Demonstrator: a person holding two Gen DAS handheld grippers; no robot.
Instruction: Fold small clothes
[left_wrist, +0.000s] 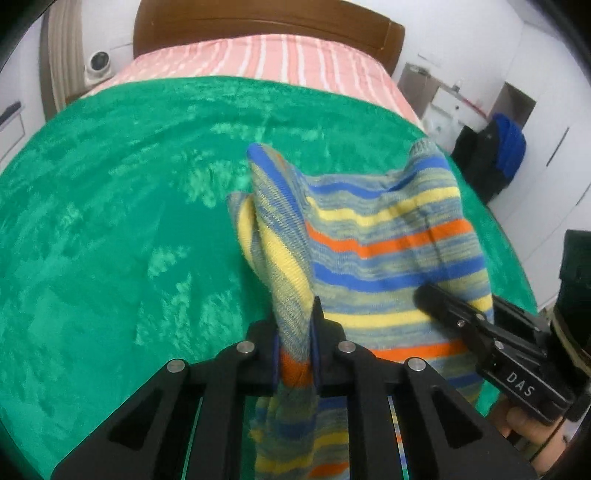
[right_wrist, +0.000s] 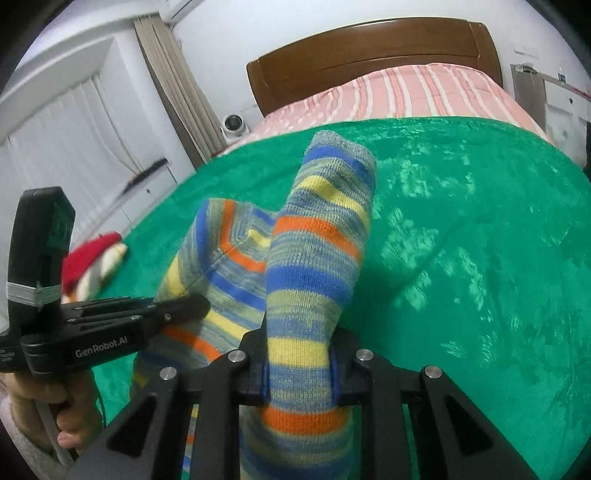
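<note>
A striped knit garment in blue, yellow, orange and grey hangs between both grippers above the green blanket. My left gripper is shut on one bunched part of it. My right gripper is shut on another part of the garment, which stands up past the fingers. The right gripper also shows in the left wrist view, pressed against the cloth. The left gripper also shows in the right wrist view, at the garment's left side.
The green blanket covers a bed with a pink striped sheet and a wooden headboard. A red and white cloth lies at the blanket's left edge. White cabinets and dark clothes stand to the right.
</note>
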